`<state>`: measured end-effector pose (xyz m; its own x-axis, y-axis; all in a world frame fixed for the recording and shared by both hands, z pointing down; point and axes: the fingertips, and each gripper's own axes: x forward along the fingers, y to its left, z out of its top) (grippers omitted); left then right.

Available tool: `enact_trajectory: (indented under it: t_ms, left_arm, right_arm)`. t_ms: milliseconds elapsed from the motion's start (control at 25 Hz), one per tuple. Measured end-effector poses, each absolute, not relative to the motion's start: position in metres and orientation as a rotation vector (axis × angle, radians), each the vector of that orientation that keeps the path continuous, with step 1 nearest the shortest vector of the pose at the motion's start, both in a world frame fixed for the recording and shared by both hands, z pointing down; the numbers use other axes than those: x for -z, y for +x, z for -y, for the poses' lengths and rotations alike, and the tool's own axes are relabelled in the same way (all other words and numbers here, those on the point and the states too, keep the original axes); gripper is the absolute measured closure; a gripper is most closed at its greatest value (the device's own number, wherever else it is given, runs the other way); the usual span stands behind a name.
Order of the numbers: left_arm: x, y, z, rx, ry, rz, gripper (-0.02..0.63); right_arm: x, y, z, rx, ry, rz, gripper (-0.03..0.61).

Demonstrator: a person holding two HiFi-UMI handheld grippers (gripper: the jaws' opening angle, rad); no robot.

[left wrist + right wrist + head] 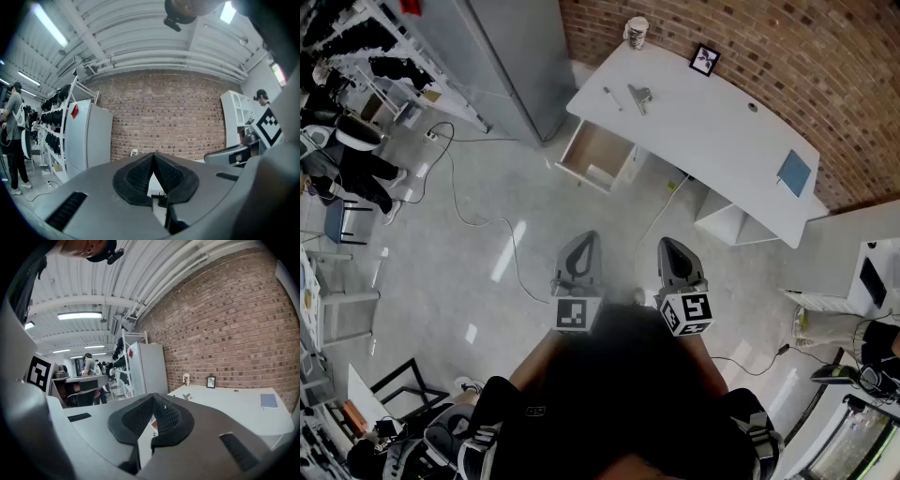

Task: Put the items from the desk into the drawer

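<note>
The white desk (pixel 712 131) stands against the brick wall, far ahead of both grippers. On it lie a pen (pixel 611 97), a metal clip-like tool (pixel 640 97), a blue notebook (pixel 793 172), a small picture frame (pixel 705 59) and a paper cup (pixel 636 33). An open wooden drawer (pixel 595 155) juts out under the desk's left end. My left gripper (pixel 584 246) and right gripper (pixel 671 251) hang side by side over the floor, both shut with nothing in them. The right gripper view shows the desk (pixel 234 406), notebook (pixel 269 401), frame (pixel 211 381) and cup (pixel 186 378).
A grey cabinet (pixel 511 56) stands left of the desk. A cable (pixel 478 220) snakes over the floor between it and me. Racks (pixel 366 56) line the far left. A second white table (pixel 862 272) is at the right. A person (pixel 14 136) stands by the racks.
</note>
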<state>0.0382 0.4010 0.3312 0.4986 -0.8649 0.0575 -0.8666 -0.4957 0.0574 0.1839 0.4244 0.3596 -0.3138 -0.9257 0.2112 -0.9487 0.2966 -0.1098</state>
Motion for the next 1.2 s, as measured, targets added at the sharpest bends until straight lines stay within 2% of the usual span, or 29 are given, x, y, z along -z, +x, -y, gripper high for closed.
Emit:
enact_trajectory:
  t_ms: [560, 600, 680, 720, 1200]
  left_arm:
    - [-0.329, 0.039, -0.401, -0.036, 2.652, 1.522, 0.612]
    - [-0.330, 0.040, -0.401, -0.039, 2.650, 1.520, 0.614]
    - [-0.331, 0.040, -0.401, -0.039, 2.648, 1.516, 0.614]
    - [-0.331, 0.041, -0.401, -0.035, 2.650, 1.515, 0.614]
    - [-0.337, 0.023, -0.396, -0.038, 2.652, 1.488, 0.614]
  right_arm:
    - [-0.350, 0.183, -0.424, -0.280, 1.791, 2.458, 0.577]
    - [-0.350, 0.183, -0.423, -0.284, 1.789, 2.456, 0.566]
    - [-0.354, 0.184, -0.423, -0.297, 1.789, 2.446, 0.490]
    - [-0.355, 0.185, -0.422, -0.303, 1.790, 2.440, 0.474]
    - [-0.359, 0.170, -0.417, -0.304, 1.800, 2.403, 0.468]
